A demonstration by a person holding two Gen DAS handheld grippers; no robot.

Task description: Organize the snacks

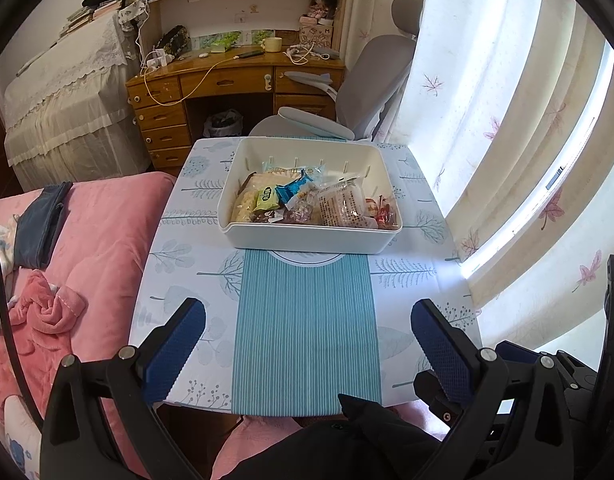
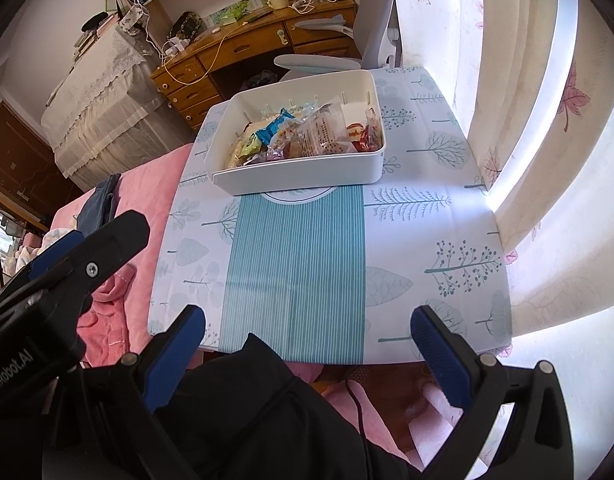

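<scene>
The white bin (image 1: 307, 236) of snacks (image 1: 307, 202) is sitting well ahead of both my tongs, at the far end of the surface (image 1: 187, 264), its near wall overlapping the teal striped runner (image 1: 303, 332). I am holding my left tongs (image 1: 307, 344) spread wide, gripping nothing, hovering over the near edge. I am keeping my right tongs (image 2: 307, 344) equally released and empty. The bin's long axis is running crosswise to my tongs; the packets inside are lying jumbled, pointing no single way.

smooth plastic bin (image 1: 307, 236), glossy wrappers (image 1: 339, 204)
</scene>
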